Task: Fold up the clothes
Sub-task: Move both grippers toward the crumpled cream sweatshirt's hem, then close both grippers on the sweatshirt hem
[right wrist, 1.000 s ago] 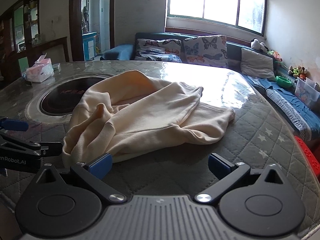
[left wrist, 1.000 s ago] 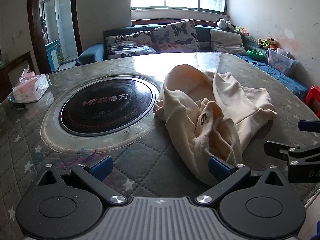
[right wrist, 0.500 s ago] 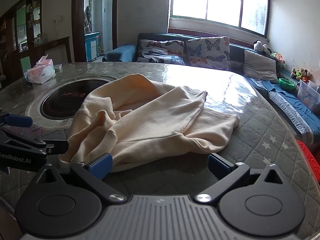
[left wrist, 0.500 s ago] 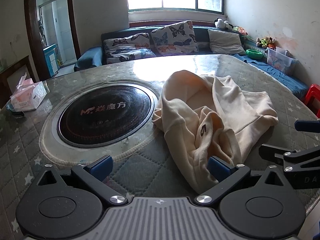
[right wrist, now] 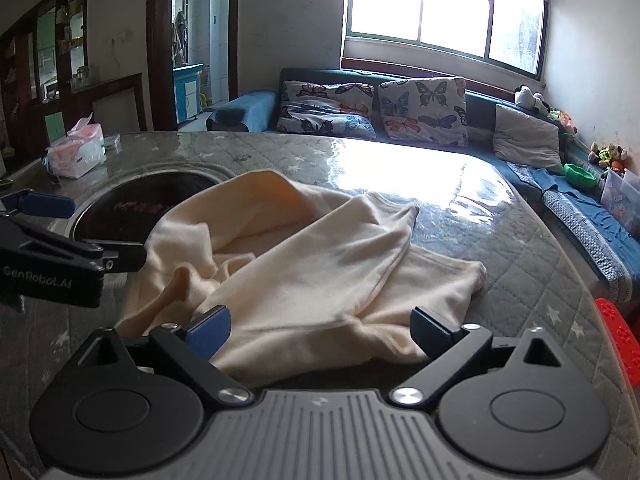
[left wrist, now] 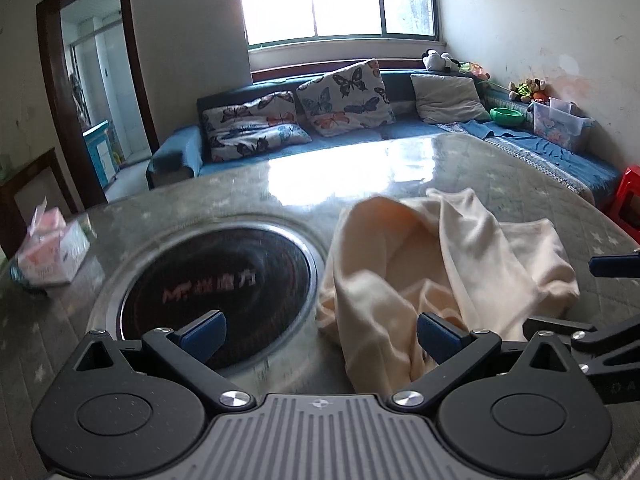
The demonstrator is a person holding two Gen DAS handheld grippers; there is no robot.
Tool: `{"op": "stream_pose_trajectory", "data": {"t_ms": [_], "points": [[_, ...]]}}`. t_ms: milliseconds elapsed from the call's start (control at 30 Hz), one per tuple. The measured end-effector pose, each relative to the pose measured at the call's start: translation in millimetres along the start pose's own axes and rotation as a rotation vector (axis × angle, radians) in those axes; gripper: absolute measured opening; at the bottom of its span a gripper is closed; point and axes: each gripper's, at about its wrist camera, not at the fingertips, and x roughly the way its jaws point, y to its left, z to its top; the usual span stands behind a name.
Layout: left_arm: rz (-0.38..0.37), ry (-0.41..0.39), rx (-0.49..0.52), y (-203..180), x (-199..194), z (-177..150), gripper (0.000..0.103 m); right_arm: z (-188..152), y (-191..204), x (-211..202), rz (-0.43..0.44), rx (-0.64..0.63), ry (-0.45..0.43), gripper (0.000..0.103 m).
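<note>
The right gripper (right wrist: 320,330) was wide open, its jaws just closing a little, with the near edge of the cream garment (right wrist: 304,264) between them, not pinched. The left gripper (left wrist: 320,332) was open too, near the garment's left end. The garment lay crumpled on the table (right wrist: 500,240), stretching side to side, closest to the right gripper.

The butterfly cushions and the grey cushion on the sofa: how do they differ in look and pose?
The butterfly cushions carry coloured butterflies on a pale ground; the grey cushion is plain. There are two butterfly cushions, one lying low and one propped upright, but only one grey cushion, standing nearer the toys in the corner. All lean against the back of the blue sofa.
</note>
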Motion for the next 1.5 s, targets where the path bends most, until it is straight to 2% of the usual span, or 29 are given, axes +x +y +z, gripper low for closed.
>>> {"op": "stream_pose_trajectory", "data": {"t_ms": [200, 467, 533, 700, 767, 833, 900, 933, 1000, 1267, 1367, 1400, 1500], "points": [[-0.006, -0.026, 0.050, -6, 27, 26, 0.102, 22, -17, 20, 0.001, 0.020, 0.005, 0.091], [-0.044, -0.030, 0.106, -21, 76, 55, 0.086, 56, -49, 64, 0.014, 0.091, 0.044, 0.075], [-0.067, -0.021, 0.122, -23, 89, 60, 0.085, 63, -55, 77, 0.018, 0.109, 0.056, 0.068], [-0.137, 0.049, 0.141, -27, 122, 65, 0.085, 75, -68, 101, 0.040, 0.167, 0.074, 0.062], [-0.157, 0.073, 0.153, -29, 132, 64, 0.073, 79, -69, 108, 0.051, 0.178, 0.080, 0.061], [-0.168, 0.102, 0.149, -29, 141, 63, 0.034, 84, -66, 118, 0.053, 0.177, 0.091, 0.057], [-0.184, 0.110, 0.128, -25, 144, 60, 0.014, 86, -65, 125, 0.057, 0.181, 0.099, 0.053], [-0.192, 0.111, 0.118, -23, 145, 59, 0.009, 88, -64, 130, 0.063, 0.189, 0.107, 0.052], [-0.193, 0.092, 0.100, -18, 141, 57, 0.006, 90, -62, 138, 0.067, 0.197, 0.120, 0.047], [-0.174, 0.061, 0.058, -2, 133, 56, 0.004, 93, -48, 169, 0.052, 0.192, 0.170, 0.036], [-0.184, 0.051, 0.081, -6, 130, 57, 0.008, 93, -44, 171, 0.021, 0.169, 0.169, 0.029], [-0.185, 0.049, 0.082, -8, 130, 58, 0.010, 93, -44, 170, 0.017, 0.167, 0.169, 0.025], [-0.199, 0.055, 0.075, -10, 133, 59, 0.035, 93, -47, 168, 0.009, 0.167, 0.170, 0.015]]}}
